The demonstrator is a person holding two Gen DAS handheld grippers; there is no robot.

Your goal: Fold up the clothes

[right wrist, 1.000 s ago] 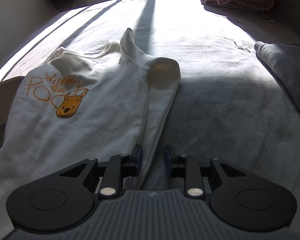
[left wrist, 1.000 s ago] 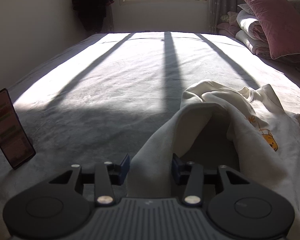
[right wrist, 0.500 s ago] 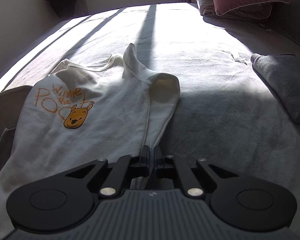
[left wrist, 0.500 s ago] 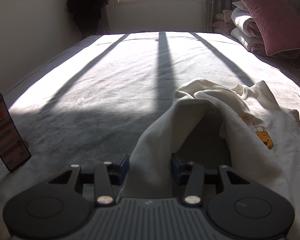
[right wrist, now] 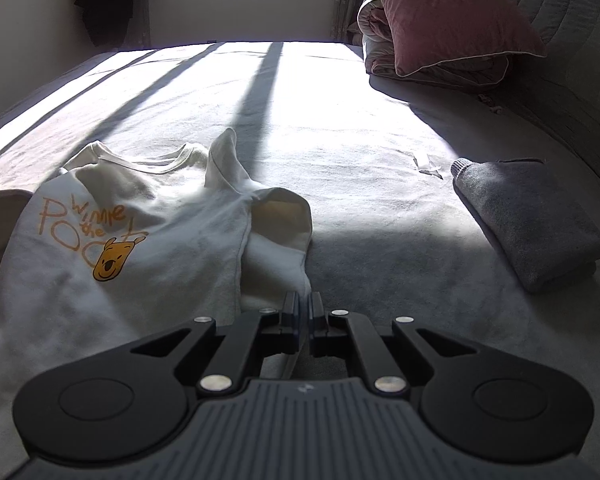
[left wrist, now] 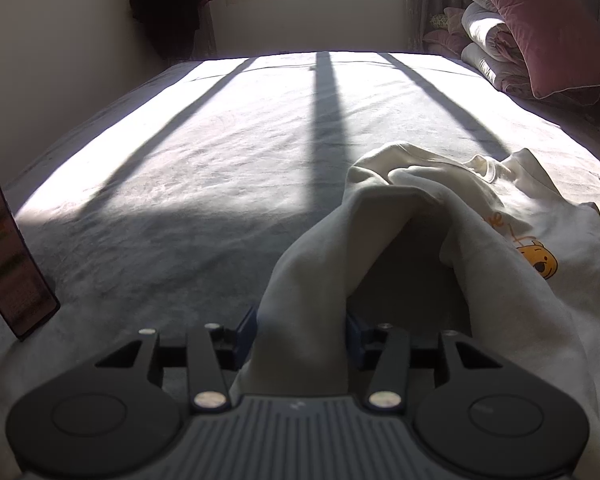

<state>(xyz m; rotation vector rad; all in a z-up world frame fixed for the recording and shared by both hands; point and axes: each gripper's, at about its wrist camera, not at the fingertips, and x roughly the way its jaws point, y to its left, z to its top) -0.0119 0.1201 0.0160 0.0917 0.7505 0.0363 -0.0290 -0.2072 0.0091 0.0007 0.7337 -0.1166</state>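
— So, how far along?
— Barely begun: the cream sweatshirt (right wrist: 148,256) lies unfolded at the bed's (right wrist: 360,152) near edge. The left gripper's (left wrist: 300,330) fingers grasp its bunched fabric; the right gripper's (right wrist: 305,312) fingers pinch its hem.

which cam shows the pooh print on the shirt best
The right wrist view: the Pooh print and its orange lettering lie flat and fully readable. The left wrist view shows only the bear's face at the edge, with the lettering mostly hidden behind a raised fold of the shirt.
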